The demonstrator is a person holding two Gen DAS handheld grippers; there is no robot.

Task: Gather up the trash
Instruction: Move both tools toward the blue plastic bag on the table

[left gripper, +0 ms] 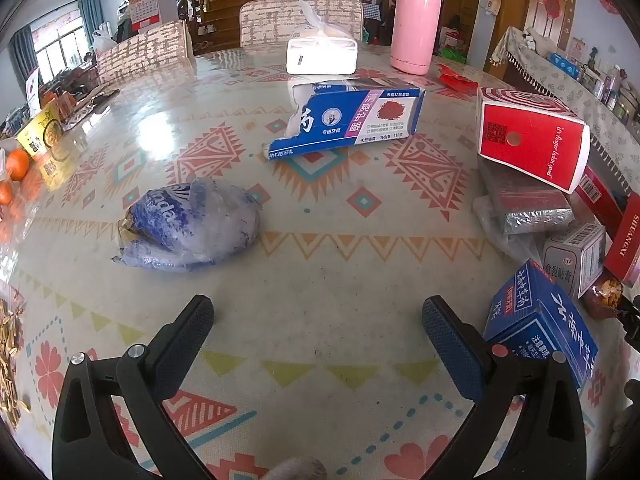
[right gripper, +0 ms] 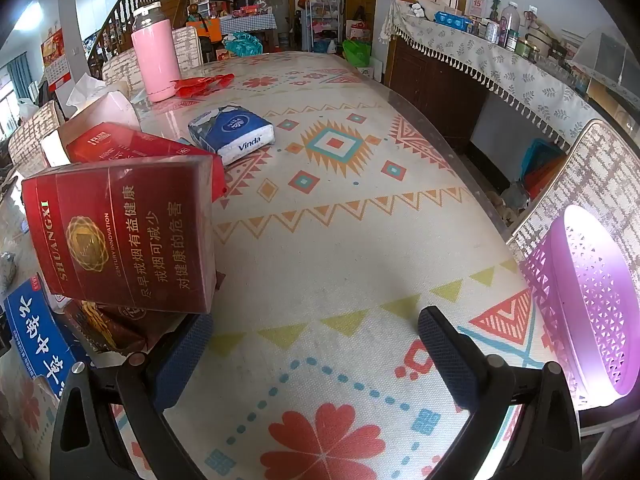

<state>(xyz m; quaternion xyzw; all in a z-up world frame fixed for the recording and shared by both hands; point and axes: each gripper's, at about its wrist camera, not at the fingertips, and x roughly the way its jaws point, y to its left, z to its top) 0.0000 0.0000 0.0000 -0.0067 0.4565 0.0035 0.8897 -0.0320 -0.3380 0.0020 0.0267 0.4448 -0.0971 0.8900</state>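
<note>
Both the left gripper [left gripper: 318, 332] and the right gripper [right gripper: 316, 344] hover over the patterned tablecloth [left gripper: 320, 280] with fingers spread apart and nothing between them. Just ahead and left of the left gripper lies a crumpled blue-and-white plastic wrapper [left gripper: 192, 226], likely light, soft and slippery, best pinched on a raised fold. Farther ahead sits a torn blue cardboard toothpaste box [left gripper: 348, 120], probably stiff, light and easily crushed; the perforated pink plastic basket [right gripper: 588, 304] stands right of the right gripper.

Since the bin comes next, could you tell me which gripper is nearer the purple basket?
Right. The purple basket sits just beside the right gripper, off its right finger; the left gripper hovers over mid-table, basket not in its view.
</note>
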